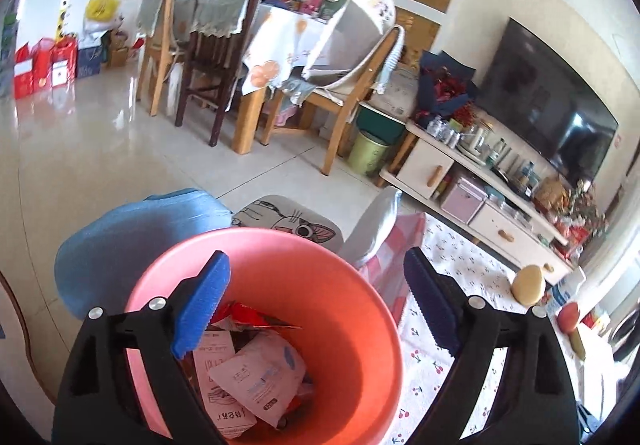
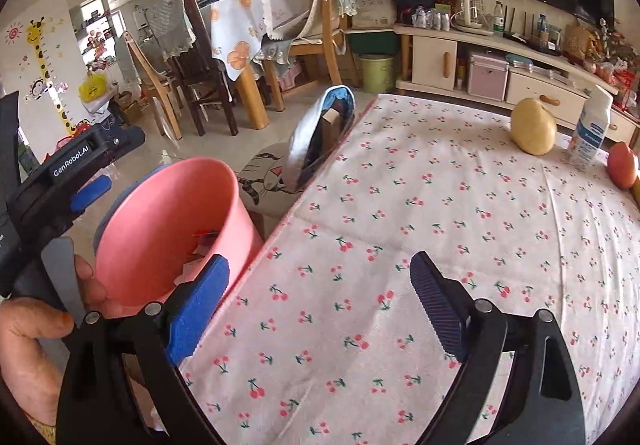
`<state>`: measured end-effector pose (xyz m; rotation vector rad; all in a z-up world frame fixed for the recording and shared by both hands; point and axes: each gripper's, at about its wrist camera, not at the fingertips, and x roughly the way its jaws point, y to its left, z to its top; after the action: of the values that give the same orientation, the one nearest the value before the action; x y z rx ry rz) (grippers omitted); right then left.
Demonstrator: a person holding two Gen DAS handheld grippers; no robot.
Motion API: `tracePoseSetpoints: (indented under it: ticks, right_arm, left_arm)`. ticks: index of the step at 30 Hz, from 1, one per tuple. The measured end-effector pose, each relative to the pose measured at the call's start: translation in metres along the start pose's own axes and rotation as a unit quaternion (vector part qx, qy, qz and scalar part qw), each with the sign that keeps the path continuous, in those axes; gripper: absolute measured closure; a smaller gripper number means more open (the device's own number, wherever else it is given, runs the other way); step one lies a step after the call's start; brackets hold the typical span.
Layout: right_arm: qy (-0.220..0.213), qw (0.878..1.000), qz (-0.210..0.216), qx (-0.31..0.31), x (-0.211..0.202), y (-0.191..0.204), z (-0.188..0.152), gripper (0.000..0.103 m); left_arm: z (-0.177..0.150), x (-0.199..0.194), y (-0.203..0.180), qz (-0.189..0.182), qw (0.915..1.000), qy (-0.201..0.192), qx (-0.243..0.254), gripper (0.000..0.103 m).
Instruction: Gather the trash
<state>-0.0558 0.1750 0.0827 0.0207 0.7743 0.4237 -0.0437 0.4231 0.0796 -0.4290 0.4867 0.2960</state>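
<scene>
A pink trash bin stands beside the table's left edge; it also shows in the right wrist view. Inside it lie white wrappers and a red wrapper. My left gripper is open and empty, hovering right above the bin's mouth. It shows from outside in the right wrist view, at the far left. My right gripper is open and empty, low over the cherry-print tablecloth, just right of the bin.
On the table's far right are a yellow pear, a white bottle and a red apple. A blue-backed chair and a cat-print stool stand by the bin. A green bin, TV cabinet and dining chairs lie beyond.
</scene>
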Motion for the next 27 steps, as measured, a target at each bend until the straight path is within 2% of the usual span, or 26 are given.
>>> tracePoseSetpoints:
  ticks: [5, 10, 18, 27]
  right_arm:
    - [-0.016, 1.0, -0.023, -0.003, -0.023, -0.018, -0.012, 0.012]
    - [-0.038, 0.998, -0.047, -0.011, -0.049, -0.031, -0.019, 0.011]
    - [-0.083, 0.993, -0.083, -0.018, -0.092, -0.053, -0.03, 0.009]
    - [-0.115, 0.987, -0.113, -0.019, -0.121, -0.079, -0.044, 0.009]
  left_arm:
    - [-0.002, -0.009, -0.022, 0.003, 0.9998, -0.001, 0.018, 0.013]
    - [-0.006, -0.025, -0.044, 0.013, 0.9986, -0.018, 0.049, 0.006]
    - [-0.021, -0.042, -0.08, -0.002, 0.9957, -0.03, 0.087, 0.004]
    - [-0.05, -0.061, -0.135, -0.02, 0.9856, -0.038, 0.163, 0.004]
